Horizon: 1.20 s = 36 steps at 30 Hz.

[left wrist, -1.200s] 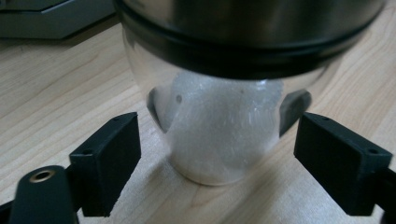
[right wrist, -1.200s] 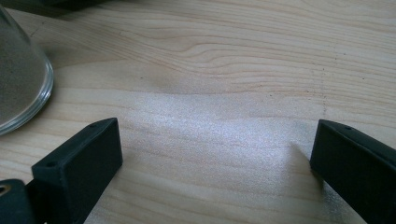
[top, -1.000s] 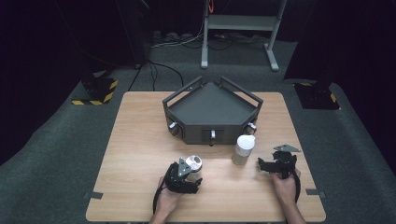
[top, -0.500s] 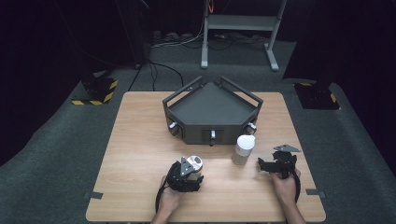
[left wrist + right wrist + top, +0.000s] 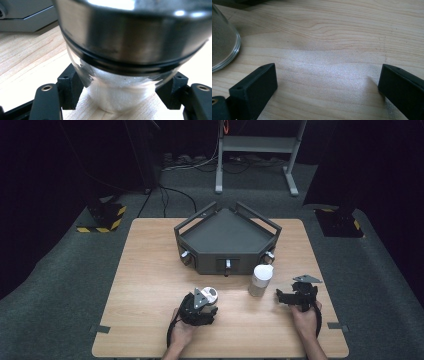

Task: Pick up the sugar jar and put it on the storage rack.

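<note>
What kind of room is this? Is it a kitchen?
Probably not: it looks like a dark test studio. A lone wooden table stands on grey carpet, with loose cables and a metal stand behind it.

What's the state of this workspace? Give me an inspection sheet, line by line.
Surface: wooden table, tape tabs at its front corners.
Job's things: small glass jar with a steel cap, white contents; it stands upright between the left hand-held gripper's pads.
Clutter: second jar with a white lid, upright, standing free; dark five-sided tray at the back.
Grippers: left hand-held gripper has just closed on the small glass jar; right hand-held gripper open, nothing between its jaws.
Cables: black cable loops by the left hand; more on the floor behind.
Surroundings: dark room, grey carpet, metal stand.
</note>
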Each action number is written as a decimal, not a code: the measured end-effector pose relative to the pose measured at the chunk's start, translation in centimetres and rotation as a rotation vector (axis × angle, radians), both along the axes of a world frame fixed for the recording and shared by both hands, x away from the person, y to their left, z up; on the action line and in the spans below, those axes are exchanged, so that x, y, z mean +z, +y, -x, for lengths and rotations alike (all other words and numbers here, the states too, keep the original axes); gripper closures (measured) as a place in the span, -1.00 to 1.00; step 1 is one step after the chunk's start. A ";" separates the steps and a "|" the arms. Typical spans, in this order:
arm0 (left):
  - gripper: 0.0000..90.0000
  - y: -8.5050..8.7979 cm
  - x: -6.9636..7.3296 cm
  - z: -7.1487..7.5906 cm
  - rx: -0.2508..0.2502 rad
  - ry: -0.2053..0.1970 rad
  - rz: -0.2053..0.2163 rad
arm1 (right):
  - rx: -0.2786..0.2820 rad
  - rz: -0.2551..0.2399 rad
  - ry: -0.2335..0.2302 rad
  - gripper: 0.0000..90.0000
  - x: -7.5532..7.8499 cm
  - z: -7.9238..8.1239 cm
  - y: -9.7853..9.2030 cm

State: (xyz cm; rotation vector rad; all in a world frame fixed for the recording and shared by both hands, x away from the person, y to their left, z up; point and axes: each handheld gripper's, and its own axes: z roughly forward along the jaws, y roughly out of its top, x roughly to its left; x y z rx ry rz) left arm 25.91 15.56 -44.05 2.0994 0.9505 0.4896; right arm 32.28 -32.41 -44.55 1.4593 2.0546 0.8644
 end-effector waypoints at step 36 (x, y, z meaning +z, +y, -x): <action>-0.31 0.8 8.9 -4.1 -0.030 -0.013 0.074 | -0.001 -0.001 0.000 -0.96 0.0 0.0 0.0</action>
